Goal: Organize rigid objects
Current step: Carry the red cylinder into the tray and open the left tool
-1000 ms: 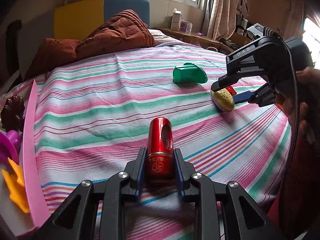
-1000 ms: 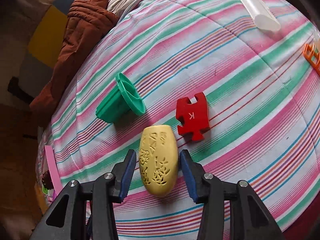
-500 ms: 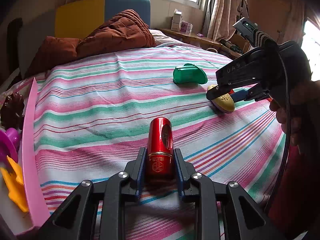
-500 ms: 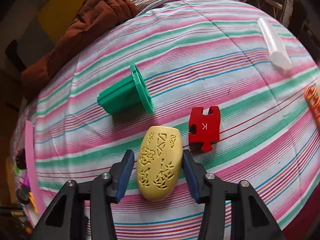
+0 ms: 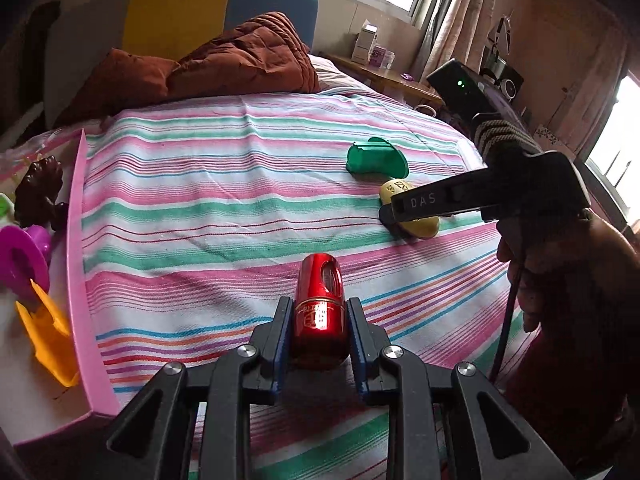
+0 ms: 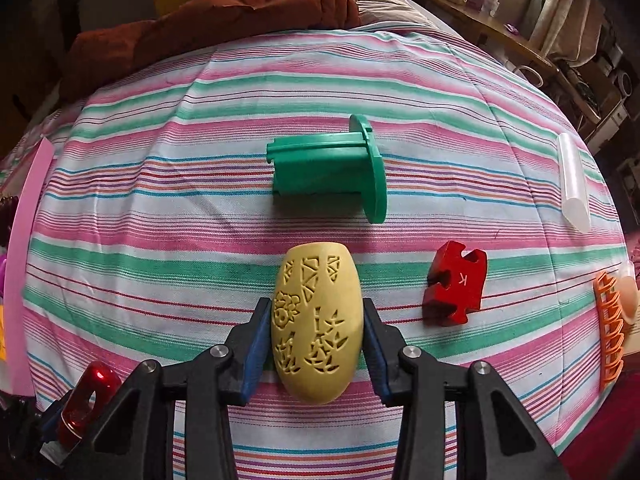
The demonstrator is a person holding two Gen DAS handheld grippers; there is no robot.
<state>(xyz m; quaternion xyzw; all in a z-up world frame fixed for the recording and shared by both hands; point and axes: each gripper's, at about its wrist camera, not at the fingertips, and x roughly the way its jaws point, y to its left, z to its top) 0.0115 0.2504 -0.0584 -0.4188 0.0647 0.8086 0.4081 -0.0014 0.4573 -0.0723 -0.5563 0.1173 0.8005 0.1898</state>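
My left gripper is shut on a shiny red metal capsule and holds it just over the striped bedspread. The capsule also shows at the lower left of the right wrist view. My right gripper is shut on a yellow carved egg-shaped piece resting on the bedspread; it also shows in the left wrist view. A green flanged spool lies on its side beyond the egg. A red puzzle piece marked K lies to its right.
A pink tray at the left bed edge holds a yellow piece, a magenta piece and a brown figure. A clear tube and an orange comb-like piece lie at right. A brown quilt lies at the back.
My right gripper has swung round and closed its fingers onto the yellow egg piece. My left gripper has stayed put with the red capsule.
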